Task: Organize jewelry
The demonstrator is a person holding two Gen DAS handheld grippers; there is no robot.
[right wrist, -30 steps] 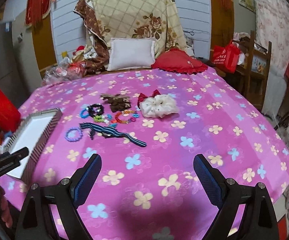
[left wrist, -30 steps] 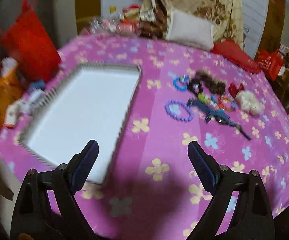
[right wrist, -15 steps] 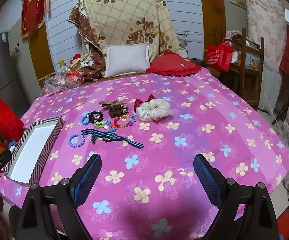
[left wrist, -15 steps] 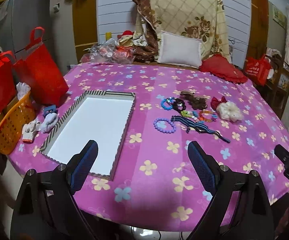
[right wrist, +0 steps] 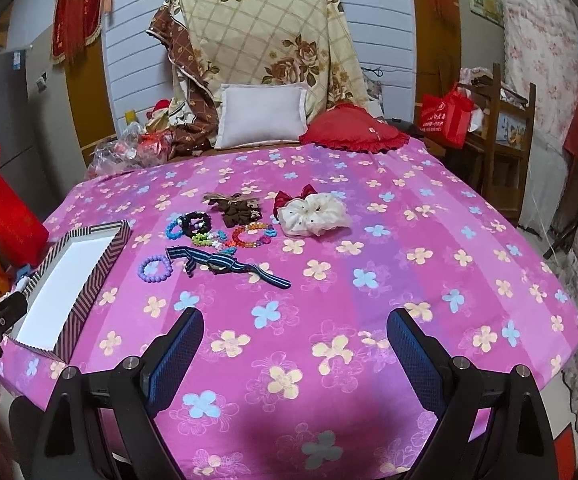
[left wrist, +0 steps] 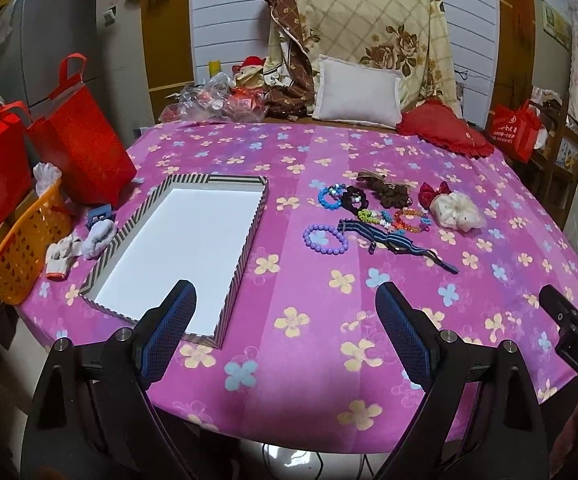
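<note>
Left tool (left wrist: pixel 285 314): jaws wide apart, empty, held above the near edge of the worktop (left wrist: pixel 313 360), touching nothing. Right tool (right wrist: pixel 295 338): jaws wide apart, empty, likewise clear of the cloth.

One striped tray (left wrist: pixel 213 179), white inside, nothing in it, on the worktop's left side.

Jewelry cluster, right of the tray and apart from it:
- purple bead bracelet (left wrist: pixel 325 239), one, nearest the tray
- blue bead bracelet (left wrist: pixel 327 197), one
- dark bracelet (left wrist: pixel 354 197), one, touching the blue
- multicolour bead pieces (left wrist: pixel 399 218), count unclear
- striped navy band (left wrist: pixel 395 242), one
- brown hair tie (left wrist: pixel 389 190), one
- red bow (left wrist: pixel 433 192), one
- white scrunchie (left wrist: pixel 457 213), one
</note>
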